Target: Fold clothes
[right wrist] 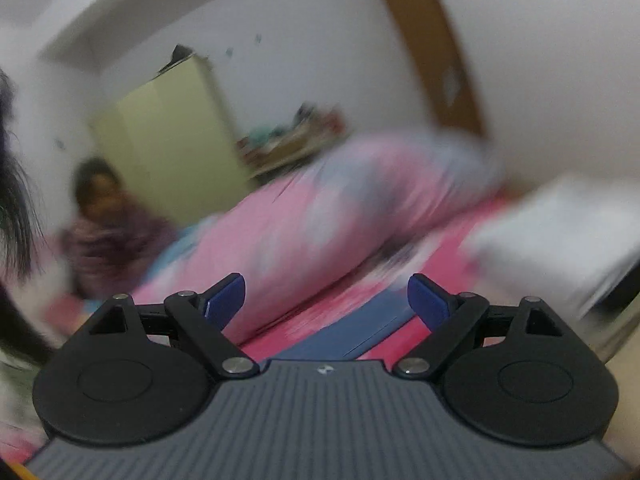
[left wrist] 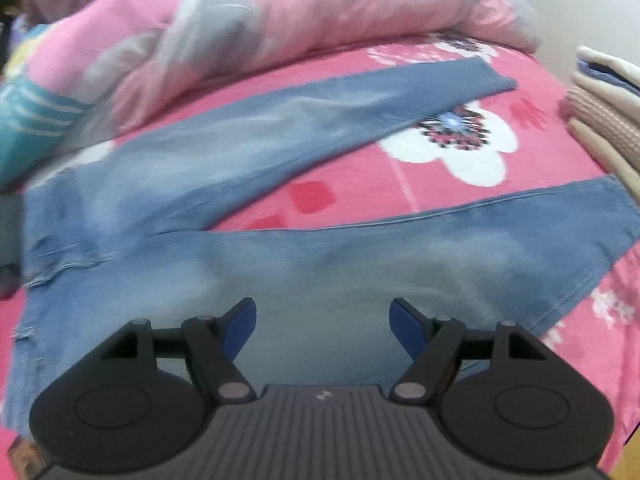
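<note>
Item: faded light-blue denim jeans (left wrist: 224, 184), spread flat on pink floral bed sheet (left wrist: 460, 184), legs splayed toward 1 and 3 o'clock.
Both jaws wide, empty: left hand-held gripper (left wrist: 322, 322) over near leg; right hand-held gripper (right wrist: 326, 294) aimed across the room. Judged step: laid out, unfolded; next, bring one leg over the other. Only left view shows whole garment and folded stack (left wrist: 604, 120) at 2 o'clock; right shows seated person (right wrist: 108, 232).

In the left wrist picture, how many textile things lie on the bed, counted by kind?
Jeans, spread flat with legs apart: 1
Rolled pink floral quilt: 1
Stack of folded clothes at the right edge: 1
Teal striped fabric item at the left, kind unclear: 1
Total: 4, all lying on the pink floral bedsheet.
</note>
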A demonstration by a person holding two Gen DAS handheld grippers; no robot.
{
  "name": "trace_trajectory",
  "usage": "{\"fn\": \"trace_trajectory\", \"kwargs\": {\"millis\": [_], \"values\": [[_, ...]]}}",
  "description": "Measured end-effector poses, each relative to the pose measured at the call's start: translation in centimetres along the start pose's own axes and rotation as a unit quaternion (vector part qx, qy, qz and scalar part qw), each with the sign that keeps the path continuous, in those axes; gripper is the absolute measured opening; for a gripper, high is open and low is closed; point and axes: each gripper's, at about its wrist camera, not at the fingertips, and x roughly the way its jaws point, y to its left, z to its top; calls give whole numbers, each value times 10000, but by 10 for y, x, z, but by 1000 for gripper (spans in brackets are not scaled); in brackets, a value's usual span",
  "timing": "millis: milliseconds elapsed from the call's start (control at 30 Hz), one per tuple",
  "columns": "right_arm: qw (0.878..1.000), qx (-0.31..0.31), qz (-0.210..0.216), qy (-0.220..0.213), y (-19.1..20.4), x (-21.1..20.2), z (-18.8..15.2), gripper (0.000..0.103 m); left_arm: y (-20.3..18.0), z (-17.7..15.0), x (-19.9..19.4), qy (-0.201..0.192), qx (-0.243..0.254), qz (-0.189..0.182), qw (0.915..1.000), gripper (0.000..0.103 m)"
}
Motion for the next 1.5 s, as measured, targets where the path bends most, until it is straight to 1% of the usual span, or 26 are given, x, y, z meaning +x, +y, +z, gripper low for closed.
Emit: {"fn": "trace_trajectory", "kwargs": {"millis": [67, 133, 200, 233, 300, 333, 367, 400, 533, 567, 600, 633, 667, 700, 767, 833, 900, 933, 1000, 1067, 1133, 1200, 1267, 1300, 1367, 1500], "values": [[9977, 423, 364, 391, -7, 30, -29, 88, 12, -2, -16, -55, -12, 240, 9997, 74], [9948, 311, 672, 695, 5, 45, -49, 88, 28, -2, -39, -98, -77, 438, 9990, 75], [9934, -127, 855, 750, 21, 42, -59, 88, 44, -5, -59, -159, -113, 611, 9979, 75], [9918, -290, 842, 913, 29, 44, -66, 88, 51, -7, -67, -176, -115, 697, 9973, 75], [9829, -612, 843, 1519, 42, 61, -83, 88, 60, -15, -75, -144, -74, 852, 9962, 75], [9761, -863, 779, 1837, 49, 74, -91, 88, 62, -21, -74, -90, -96, 897, 9959, 75], [9670, -1127, 676, 2181, 59, 84, -110, 88, 64, -27, -72, -44, -117, 940, 9955, 74], [9578, -1319, 701, 2454, 72, 93, -129, 88, 64, -33, -66, -15, -137, 982, 9951, 72], [9134, -2190, 905, 3311, 131, 130, -219, 76, 62, -52, -44, 17, -204, 1147, 9932, 66], [9012, -2427, 1004, 3448, 147, 130, -241, 70, 63, -53, -36, 2, -242, 1154, 9930, 65], [8929, -2571, 1133, 3519, 163, 135, -259, 68, 66, -54, -28, 6, -293, 1149, 9929, 63], [8847, -2703, 1265, 3582, 178, 140, -276, 66, 70, -55, -19, 56, -365, 1127, 9929, 57], [8760, -2834, 1396, 3644, 194, 145, -293, 60, 75, -57, -11, 117, -429, 1110, 9928, 54], [8670, -2964, 1527, 3704, 210, 150, -310, 58, 81, -59, -3, 172, -485, 1089, 9927, 50], [8557, -3131, 1814, 3699, 232, 160, -336, 57, 93, -63, 13, 283, -597, 1045, 9923, 45], [8425, -3319, 1868, 3810, 240, 167, -358, 56, 104, -68, 24, 396, -718, 924, 9923, 42], [8366, -3478, 1960, 3750, 227, 155, -357, 55, 112, -74, 24, 385, -800, 715, 9935, 42], [8326, -3547, 1924, 3794, 210, 147, -348, 55, 114, -77, 23, 370, -786, 630, 9942, 42], [8282, -3608, 1585, 3984, 168, 130, -327, 55, 114, -82, 19, 381, -646, 513, 9959, 42], [8208, -3627, 996, 4299, 128, 122, -304, 54, 116, -85, 13, 387, -614, 407, 9965, 42], [8193, -3619, 490, 4420, 115, 118, -281, 49, 120, -85, 6, 374, -633, 308, 9968, 43], [8399, -3417, 421, 4196, 127, 124, -263, 49, 123, -84, -1, 338, -649, 280, 9969, 43], [8527, -3428, 830, 3853, 161, 137, -266, 49, 129, -82, -5, 245, -654, 337, 9970, 42], [8505, -3457, 1140, 3796, 179, 145, -277, 49, 131, -81, -7, 203, -658, 370, 9969, 43], [8418, -3509, 1778, 3696, 217, 162, -301, 48, 137, -81, -5, 178, -677, 426, 9966, 42], [8126, -3749, 2226, 3867, 261, 186, -350, 47, 148, -87, 11, 344, -767, 373, 9958, 44]]}}
